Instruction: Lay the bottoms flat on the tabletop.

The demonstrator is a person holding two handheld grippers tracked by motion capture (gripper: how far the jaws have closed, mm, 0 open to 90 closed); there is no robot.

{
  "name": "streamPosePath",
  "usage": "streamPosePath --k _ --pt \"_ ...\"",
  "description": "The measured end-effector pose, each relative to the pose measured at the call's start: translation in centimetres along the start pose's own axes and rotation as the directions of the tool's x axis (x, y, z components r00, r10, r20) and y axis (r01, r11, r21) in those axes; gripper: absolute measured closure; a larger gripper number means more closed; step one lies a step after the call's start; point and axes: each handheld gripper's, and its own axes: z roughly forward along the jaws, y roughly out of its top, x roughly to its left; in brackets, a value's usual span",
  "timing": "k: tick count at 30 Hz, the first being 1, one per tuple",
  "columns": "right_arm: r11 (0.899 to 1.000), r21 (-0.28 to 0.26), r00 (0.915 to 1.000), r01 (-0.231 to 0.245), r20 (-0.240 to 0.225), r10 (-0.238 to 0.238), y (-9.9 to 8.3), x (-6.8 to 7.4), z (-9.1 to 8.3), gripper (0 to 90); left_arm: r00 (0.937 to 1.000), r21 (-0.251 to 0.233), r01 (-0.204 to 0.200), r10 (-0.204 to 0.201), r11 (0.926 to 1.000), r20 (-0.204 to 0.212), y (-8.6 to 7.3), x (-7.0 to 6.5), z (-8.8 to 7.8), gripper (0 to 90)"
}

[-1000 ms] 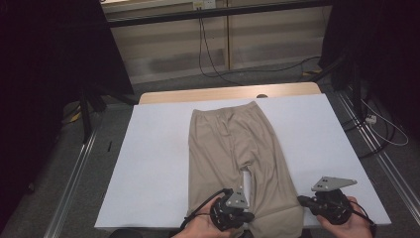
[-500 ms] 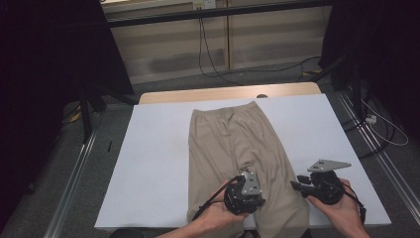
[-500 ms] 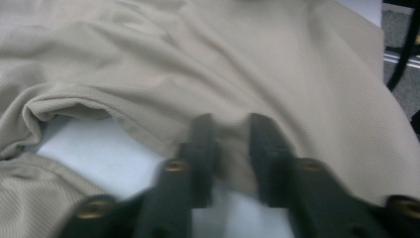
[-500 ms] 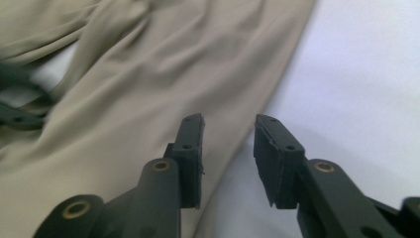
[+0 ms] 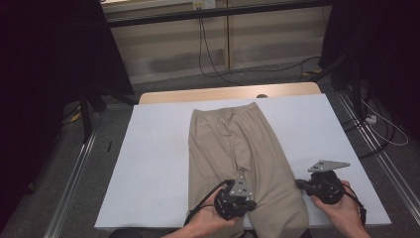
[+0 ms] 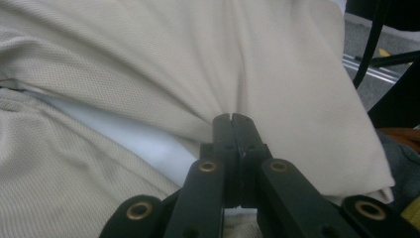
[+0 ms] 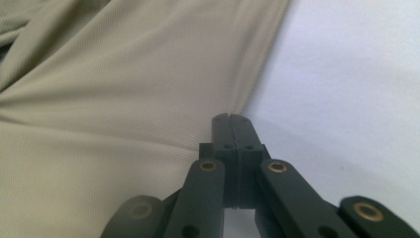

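On the white-covered desk (image 5: 158,163), a pair of beige knit trousers (image 5: 233,144) lies flat, waistband at the far side and legs running toward the person. At the inner edge of one trouser leg, near the hem, the left tool (image 6: 231,119) has its black jaws pressed together, pinching the fabric. Beside the outer edge of the other leg, the right tool (image 7: 231,119) has its jaws pressed together at the cloth's border; whether fabric sits between them I cannot tell.
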Motion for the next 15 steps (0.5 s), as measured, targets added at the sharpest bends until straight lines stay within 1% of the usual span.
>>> streamPosePath --k 1,2,3,5,6,7,9,10,12,13,14,15 --pt "1.000 0.003 1.0000 0.003 0.008 -0.003 -0.1 0.1 -0.1 90.0 1.0000 -0.001 0.008 -0.008 1.0000 -0.002 0.0 0.0 0.0 88.2" --pt "1.000 0.004 0.9999 0.004 0.011 -0.004 -0.2 0.1 -0.2 90.0 1.0000 0.002 0.004 -0.004 1.0000 -0.002 0.0 0.0 -0.1 85.6" --pt "1.000 0.006 0.9999 0.008 0.010 -0.008 -0.2 0.1 -0.3 90.0 0.9999 -0.007 0.016 -0.016 0.9998 -0.004 0.0 0.0 -0.2 80.6" --pt "1.000 0.007 0.9998 0.008 0.019 -0.008 -0.3 -0.1 -0.4 90.0 0.9993 -0.011 0.025 -0.025 0.9996 -0.026 0.0 0.3 -0.6 71.5" --pt "1.000 0.005 0.9999 0.006 0.015 -0.006 -0.4 -0.1 -0.5 90.0 0.9988 -0.021 0.029 -0.030 0.9993 -0.039 0.0 0.4 -1.0 69.5" --pt "1.000 0.006 0.9998 0.003 0.021 -0.003 -0.5 -0.2 -0.6 90.0 0.9986 -0.013 0.017 -0.017 0.9998 -0.051 -0.1 0.6 -1.3 66.8" --pt "1.000 0.006 0.9999 -0.003 0.017 0.003 -0.7 -0.4 -0.8 90.0 0.9959 -0.028 0.007 -0.010 0.9996 -0.090 -0.3 1.0 -2.1 60.6" --pt "1.000 0.004 0.9999 -0.009 0.013 0.009 -0.8 -0.5 -0.8 90.0 0.9942 -0.038 0.023 -0.027 0.9990 -0.104 -0.5 1.2 -2.5 57.9" --pt "1.000 -0.005 1.0000 -0.008 0.003 0.008 -0.8 -0.6 -0.8 90.0 0.9890 -0.041 0.014 -0.020 0.9991 -0.146 -0.9 1.8 -3.3 52.8" --pt "1.000 -0.010 0.9999 -0.010 -0.002 0.010 -0.7 -0.6 -0.8 89.3 0.9864 -0.052 0.024 -0.032 0.9983 -0.161 -1.1 2.1 -3.7 48.8" --pt "1.000 -0.015 0.9999 -0.013 -0.007 0.013 -0.7 -0.6 -0.7 86.3 0.9824 -0.060 0.031 -0.041 0.9977 -0.182 -1.4 2.5 -4.3 46.3" --pt "1.000 -0.018 0.9998 -0.010 -0.018 0.009 -0.7 -0.5 -0.7 81.3 0.9795 -0.069 0.035 -0.048 0.9970 -0.196 -1.6 2.7 -4.6 43.1"
